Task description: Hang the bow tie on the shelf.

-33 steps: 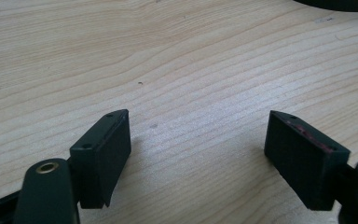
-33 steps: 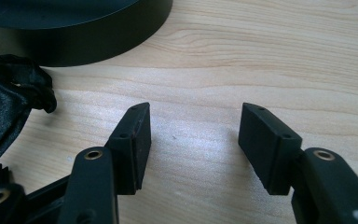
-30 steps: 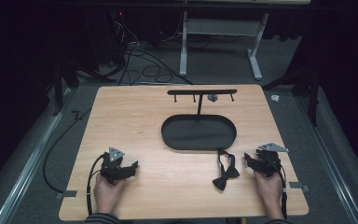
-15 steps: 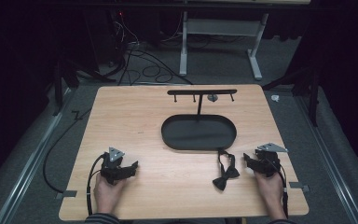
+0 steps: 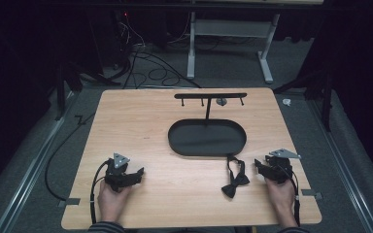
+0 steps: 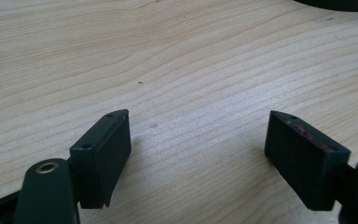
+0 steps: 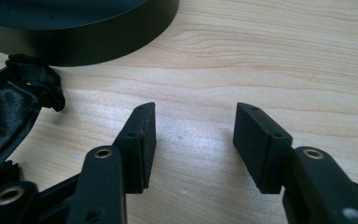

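One black oval tray (image 5: 207, 140) is sitting on the wooden surface (image 5: 141, 116), and everything else is placed around it. One thin post is rising from the tray's far edge, carrying one black crossbar (image 5: 210, 95) with small pegs hanging under it. One black bow tie (image 5: 234, 177) is lying on the surface just in front of the tray's near right edge, its strap end reaching up to touch the tray's rim.

Two grippers are resting on the surface, one in each of the person's hands. The left gripper (image 5: 137, 174) is sitting well apart from the tray, toward its near left, with the left hand (image 5: 111, 200) wrapped around it from behind. Its jaws are standing wide apart over bare wood, gripping nothing. The right gripper (image 5: 258, 165) is sitting near the tray's near right corner, just to the right of the bow tie, held by the right hand (image 5: 280, 196). Its jaws are parted about halfway, with nothing between them; in the right gripper view the bow tie is lying just to their left, apart from them.
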{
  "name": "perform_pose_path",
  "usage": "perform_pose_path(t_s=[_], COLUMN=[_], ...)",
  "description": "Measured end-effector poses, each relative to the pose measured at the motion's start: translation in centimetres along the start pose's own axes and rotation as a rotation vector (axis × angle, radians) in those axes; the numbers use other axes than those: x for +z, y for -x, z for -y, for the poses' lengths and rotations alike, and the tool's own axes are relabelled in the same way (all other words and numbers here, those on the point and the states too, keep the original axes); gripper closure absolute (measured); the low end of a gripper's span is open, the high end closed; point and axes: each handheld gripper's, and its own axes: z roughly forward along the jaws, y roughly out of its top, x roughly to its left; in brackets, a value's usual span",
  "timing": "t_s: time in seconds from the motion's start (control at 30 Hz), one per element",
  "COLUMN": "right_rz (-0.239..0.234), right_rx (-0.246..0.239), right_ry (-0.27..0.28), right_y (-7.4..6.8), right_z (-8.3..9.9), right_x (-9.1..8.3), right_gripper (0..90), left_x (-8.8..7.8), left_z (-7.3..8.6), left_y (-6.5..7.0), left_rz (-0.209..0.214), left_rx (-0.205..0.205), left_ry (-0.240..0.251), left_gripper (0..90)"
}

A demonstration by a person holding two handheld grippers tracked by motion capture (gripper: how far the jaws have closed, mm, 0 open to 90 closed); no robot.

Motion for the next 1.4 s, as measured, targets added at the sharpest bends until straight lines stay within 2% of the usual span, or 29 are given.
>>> perform_pose_path(t_s=[0.43, 0.5, 0.73, 0.83, 1.0, 1.17, 1.4], right_rz=[-0.062, -0.077, -0.107, -0.124, -0.140, -0.175, -0.199], right_rx=[0.010, -0.007, 0.004, -0.017, -0.027, -0.037, -0.048], right_ry=[0.047, 0.060, 0.064, 0.075, 0.075, 0.090, 0.087], right_y=[-0.2, -0.6, -1.0, -1.5, -2.1, -2.9, -3.6], right_z=[-0.4, -0.5, -0.5, -0.4, -0.7, -1.3, -1.7], right_x=[-2.0, -2.4, -2.6, -2.8, -3.1, -3.5, -3.2], right_gripper=[54.3, 54.8, 57.0, 57.7, 57.7, 57.8, 58.1], left_x=[0.0, 0.0, 0.0, 0.0, 0.0, 0.0, 0.0], left_z=[0.0, 0.0, 0.0, 0.0, 0.0, 0.0, 0.0], left_y=[0.0, 0.0, 0.0, 0.0, 0.0, 0.0, 0.0], left_rz=[0.000, 0.000, 0.000, 0.000, 0.000, 0.000, 0.000], left_rx=[0.000, 0.000, 0.000, 0.000, 0.000, 0.000, 0.000], left_ry=[0.000, 0.000, 0.000, 0.000, 0.000, 0.000, 0.000], left_gripper=[23.0, 23.0, 23.0, 22.9, 22.9, 22.9, 22.9])
